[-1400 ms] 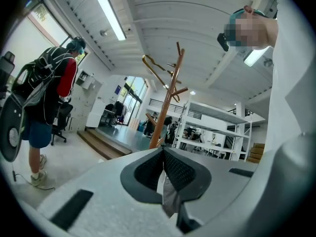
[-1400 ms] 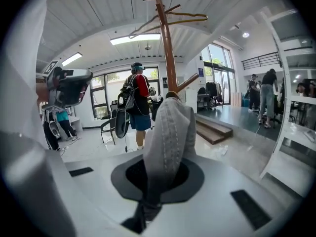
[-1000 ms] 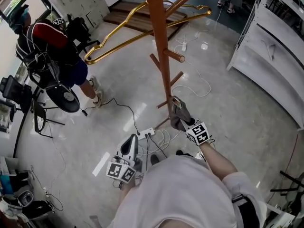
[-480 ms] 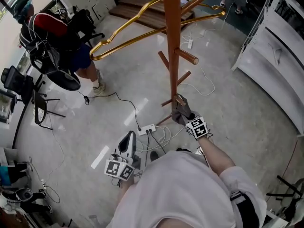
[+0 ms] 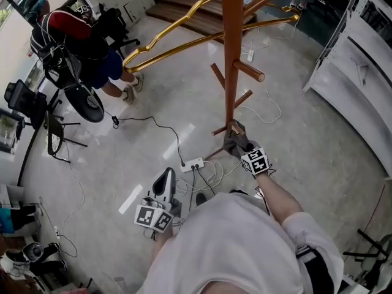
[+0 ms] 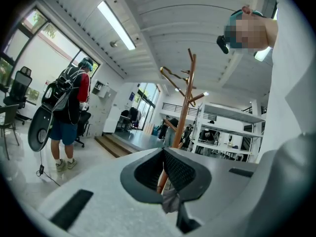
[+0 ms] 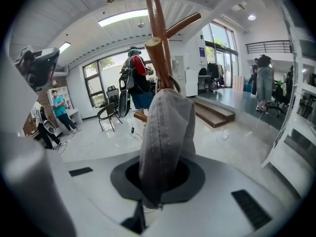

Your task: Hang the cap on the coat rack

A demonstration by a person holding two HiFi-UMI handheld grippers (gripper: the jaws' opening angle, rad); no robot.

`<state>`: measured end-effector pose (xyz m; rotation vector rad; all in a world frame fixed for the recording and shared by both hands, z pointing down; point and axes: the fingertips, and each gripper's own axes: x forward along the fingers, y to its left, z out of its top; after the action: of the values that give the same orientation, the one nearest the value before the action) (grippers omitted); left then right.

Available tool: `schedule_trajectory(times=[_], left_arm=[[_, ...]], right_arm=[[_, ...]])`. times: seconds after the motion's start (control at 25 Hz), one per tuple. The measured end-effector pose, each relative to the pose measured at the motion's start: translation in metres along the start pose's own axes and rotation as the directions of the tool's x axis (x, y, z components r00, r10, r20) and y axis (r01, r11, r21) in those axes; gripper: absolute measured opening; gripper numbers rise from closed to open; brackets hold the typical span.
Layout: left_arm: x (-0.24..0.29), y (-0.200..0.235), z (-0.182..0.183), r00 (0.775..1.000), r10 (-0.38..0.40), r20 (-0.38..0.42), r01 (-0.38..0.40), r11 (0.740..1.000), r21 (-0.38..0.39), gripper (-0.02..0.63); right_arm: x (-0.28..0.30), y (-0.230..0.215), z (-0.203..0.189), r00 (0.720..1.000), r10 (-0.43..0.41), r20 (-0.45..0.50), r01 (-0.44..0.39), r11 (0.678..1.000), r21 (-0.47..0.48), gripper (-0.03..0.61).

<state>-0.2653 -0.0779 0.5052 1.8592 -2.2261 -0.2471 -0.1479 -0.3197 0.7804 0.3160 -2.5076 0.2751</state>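
Right gripper [image 5: 239, 144], clamped on the grey cap [image 7: 165, 127], whose folded fabric rises from between the jaws toward the centre of the right gripper view. Directly beyond the cap's top edge stands a peg [image 7: 159, 58] of the coat rack [image 5: 231, 48]. The peg's cut end lies above the cap, just left of centre, and its long axis slants down and rightward behind the fabric to the upright pole, so the peg points up and out toward the gripper. Whether cloth and peg touch cannot be told; they overlap in this view. In the head view the gripper sits at centre frame, just beside the lower part of the pole, among its lowest pegs. The left gripper [image 5: 166, 185], lower left of centre, is well apart from the rack, jaws drawn together and gripping nothing identifiable. Judgement: the right hand is the nearer and the working one. The coming move likely calls for lifting the cap's opening above the peg's free end, then lowering it along the peg's slant.
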Motion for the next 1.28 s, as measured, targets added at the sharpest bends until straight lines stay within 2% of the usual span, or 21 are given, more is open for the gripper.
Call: schedule_trajectory(times=[0.24,0.36,0.84,1.08,1.28], left_arm=[[-0.011,-0.002,0.001,1.0,0.0,-0.003,0.0,1.0,0.004,0.009],[-0.014,-0.008,0.002,1.0,-0.012,-0.007,0.012,1.0,0.01,0.009],[-0.024,-0.04,-0.001,0.997,-0.073,-0.001,0.073,0.997,0.03,0.009],[-0.032,-0.056,-0.005,0.995,-0.095,0.0,0.095,0.995,0.033,0.009],[-0.035,-0.068,-0.01,0.994,-0.108,0.005,0.108,0.994,0.036,0.009]], right_arm=[[-0.001,0.006,-0.003,1.0,0.011,0.006,-0.012,0.999,0.033,0.023],[-0.004,0.007,-0.002,1.0,0.011,0.021,-0.012,0.997,0.07,0.077],[-0.038,-0.001,0.007,0.992,-0.096,0.085,0.092,0.994,0.05,0.163],[-0.067,0.007,0.011,0.985,-0.1,0.14,0.092,0.994,0.062,0.21],[-0.094,0.009,0.018,0.976,-0.102,0.195,0.093,0.994,0.054,0.222]])
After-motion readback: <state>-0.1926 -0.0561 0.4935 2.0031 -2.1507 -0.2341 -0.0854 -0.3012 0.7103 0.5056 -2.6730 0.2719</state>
